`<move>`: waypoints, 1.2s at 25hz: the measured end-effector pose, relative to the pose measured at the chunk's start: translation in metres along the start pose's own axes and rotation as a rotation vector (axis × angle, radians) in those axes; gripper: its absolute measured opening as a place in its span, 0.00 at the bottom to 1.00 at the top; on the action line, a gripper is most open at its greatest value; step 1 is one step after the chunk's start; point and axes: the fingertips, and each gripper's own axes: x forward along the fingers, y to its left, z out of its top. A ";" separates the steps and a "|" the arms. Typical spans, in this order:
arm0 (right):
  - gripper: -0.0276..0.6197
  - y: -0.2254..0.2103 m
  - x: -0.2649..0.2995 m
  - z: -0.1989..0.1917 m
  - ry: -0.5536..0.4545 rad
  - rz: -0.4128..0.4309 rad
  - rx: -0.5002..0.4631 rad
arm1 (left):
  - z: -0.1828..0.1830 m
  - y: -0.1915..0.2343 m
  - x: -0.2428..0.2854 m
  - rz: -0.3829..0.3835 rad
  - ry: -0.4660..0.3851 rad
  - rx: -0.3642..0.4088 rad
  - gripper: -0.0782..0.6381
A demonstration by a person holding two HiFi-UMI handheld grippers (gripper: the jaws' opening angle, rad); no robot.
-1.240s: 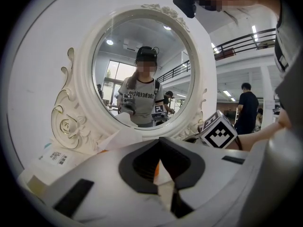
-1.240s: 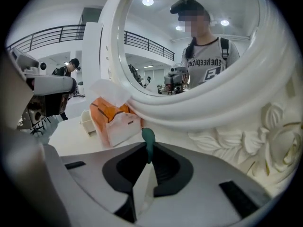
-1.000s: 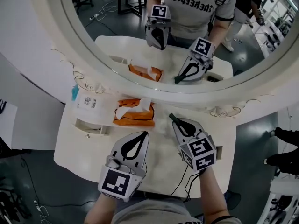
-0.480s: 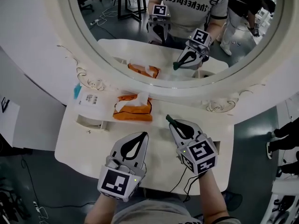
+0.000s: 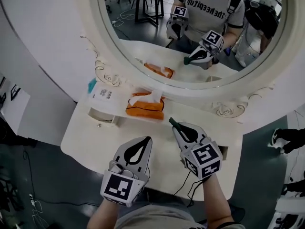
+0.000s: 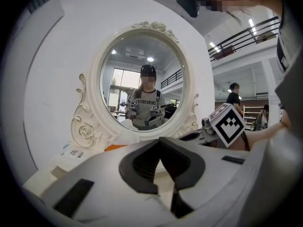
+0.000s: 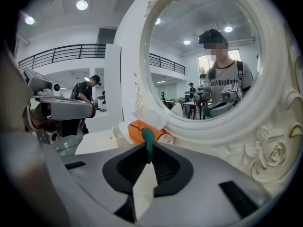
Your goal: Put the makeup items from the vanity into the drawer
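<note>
My right gripper (image 5: 177,126) hovers over the white vanity top (image 5: 90,137), right of centre, shut on a slim dark green makeup item (image 5: 172,122). The green tip (image 7: 148,143) pokes out beyond the closed jaws of the right gripper (image 7: 147,149). My left gripper (image 5: 146,140) hangs beside it over the front middle of the table. The jaw tips of the left gripper (image 6: 160,141) meet with nothing between them. A small white drawer unit (image 5: 102,114) stands at the table's back left.
An orange tissue pack (image 5: 145,108) lies against the base of the big round mirror (image 5: 200,37). A white packet with a blue tab (image 5: 104,94) rests on the drawer unit. A small dark slot (image 5: 223,152) shows near the table's right edge. A cable (image 5: 186,187) hangs off the front.
The head view has swung, so the table and mirror sit further right in the picture. Both grippers keep about the same place, and the right one still holds the green item.
</note>
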 end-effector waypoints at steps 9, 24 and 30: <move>0.12 0.040 0.021 0.011 -0.019 0.102 -0.045 | -0.005 0.019 -0.031 0.097 -0.017 -0.012 0.16; 0.12 0.104 0.079 0.050 -0.012 0.124 -0.082 | 0.005 0.096 -0.069 0.098 -0.063 0.000 0.16; 0.12 0.131 0.115 0.063 0.001 0.137 -0.087 | 0.003 0.140 -0.085 0.115 -0.047 -0.023 0.16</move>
